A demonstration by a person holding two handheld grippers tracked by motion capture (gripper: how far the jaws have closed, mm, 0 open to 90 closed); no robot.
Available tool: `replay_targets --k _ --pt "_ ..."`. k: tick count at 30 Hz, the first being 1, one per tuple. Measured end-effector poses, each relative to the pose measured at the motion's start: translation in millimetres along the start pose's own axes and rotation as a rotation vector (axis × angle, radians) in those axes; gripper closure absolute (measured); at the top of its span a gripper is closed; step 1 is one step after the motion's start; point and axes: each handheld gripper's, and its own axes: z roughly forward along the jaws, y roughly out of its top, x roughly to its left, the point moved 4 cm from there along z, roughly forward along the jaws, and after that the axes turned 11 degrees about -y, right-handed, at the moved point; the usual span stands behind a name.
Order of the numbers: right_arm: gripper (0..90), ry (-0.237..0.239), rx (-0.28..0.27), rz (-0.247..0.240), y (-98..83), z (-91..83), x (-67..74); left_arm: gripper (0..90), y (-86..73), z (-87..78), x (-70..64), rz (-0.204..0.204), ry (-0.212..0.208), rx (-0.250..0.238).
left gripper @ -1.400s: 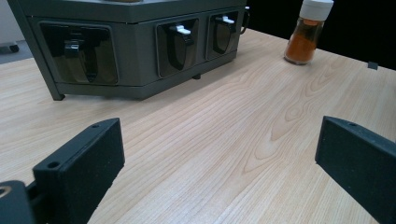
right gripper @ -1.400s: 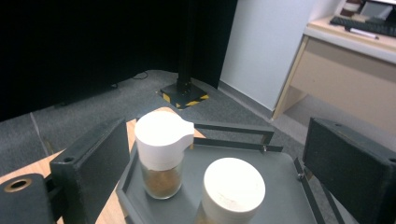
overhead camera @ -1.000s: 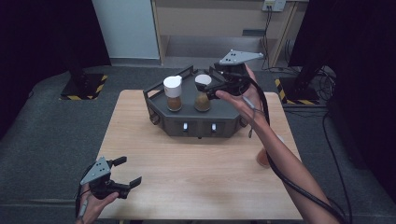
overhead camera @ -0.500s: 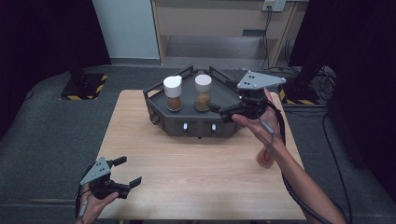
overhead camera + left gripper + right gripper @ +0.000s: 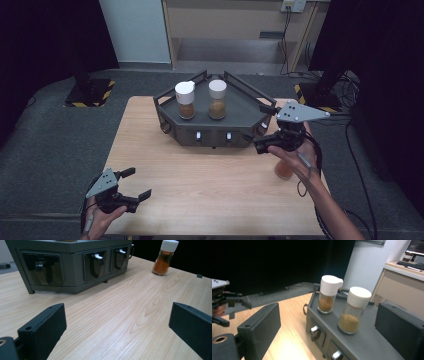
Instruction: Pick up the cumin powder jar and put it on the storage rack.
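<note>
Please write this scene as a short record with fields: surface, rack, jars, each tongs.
surface: wooden table
rack: dark grey rack at the far middle of the table, with knobs on its front
jars on rack: two white-capped jars side by side, upright, brown powder inside
third jar: an orange-filled jar upright on the table, right of the rack
left tongs: open, nothing between the jaws, low at the near left corner
right tongs: open, nothing between the jaws, by the rack's right end
</note>
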Motion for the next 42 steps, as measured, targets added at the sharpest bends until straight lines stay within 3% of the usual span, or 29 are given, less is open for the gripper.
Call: replay_targets --k 12,28,42 --pt "6.9 -0.028 -0.003 0.026 -35.5 -31.0 4.1 0.4 -0.3 -0.4 -0.2 -0.001 0.003 -0.004" --pt "6.4 -0.074 0.049 0.084 -85.2 -64.6 5.5 0.4 -0.6 -1.5 -0.6 -0.003 0.009 -0.01" --pt "6.3 -0.093 0.103 0.131 -119.4 -73.3 10.7 0.4 -0.9 -2.0 -0.5 -0.004 0.01 -0.015"
